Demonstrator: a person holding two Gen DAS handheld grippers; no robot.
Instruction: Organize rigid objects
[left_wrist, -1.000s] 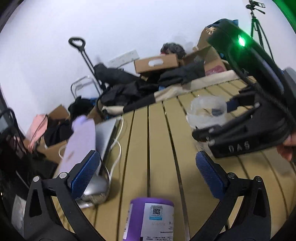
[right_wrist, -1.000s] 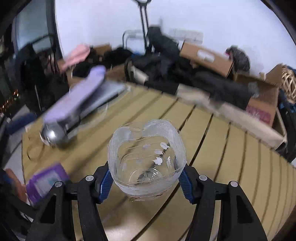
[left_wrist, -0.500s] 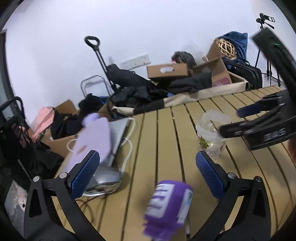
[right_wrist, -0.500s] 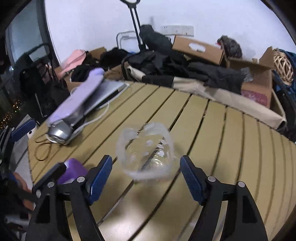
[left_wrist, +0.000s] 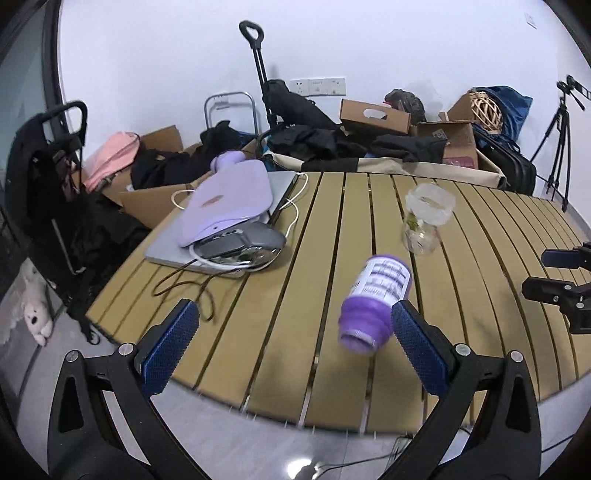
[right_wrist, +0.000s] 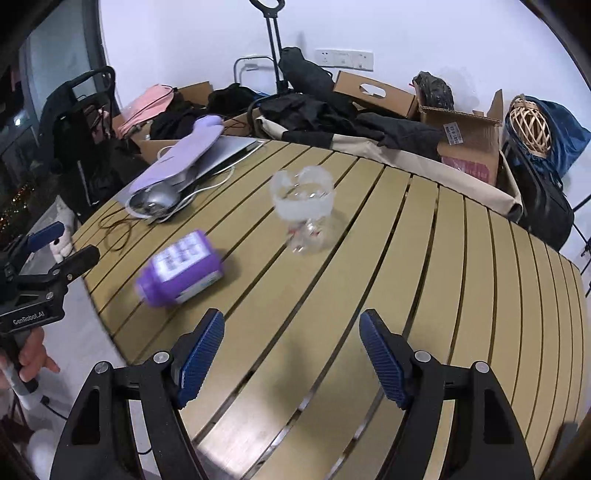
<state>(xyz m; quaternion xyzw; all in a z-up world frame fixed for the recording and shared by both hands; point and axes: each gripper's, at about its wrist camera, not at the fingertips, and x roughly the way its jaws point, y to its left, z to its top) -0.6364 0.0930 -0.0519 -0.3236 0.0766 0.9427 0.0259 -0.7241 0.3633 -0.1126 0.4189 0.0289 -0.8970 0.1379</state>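
White wall (left_wrist: 388, 44) behind slatted table (right_wrist: 461, 277) — perhaps a window (right_wrist: 55, 74) left.

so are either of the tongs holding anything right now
Nothing is held. Both the left tongs and right tongs are open and empty; the purple plastic bottle and clear glass jar are free.

A round table of yellow-tan wooden slats (left_wrist: 325, 229) with narrow gaps. On it: a purple plastic bottle with a white label (left_wrist: 376, 299), lying on its side; an upright clear plastic cup (left_wrist: 424, 221); a silver laptop (left_wrist: 225, 225) under a lilac pad (left_wrist: 229, 203); a thin black cord (left_wrist: 184, 288).
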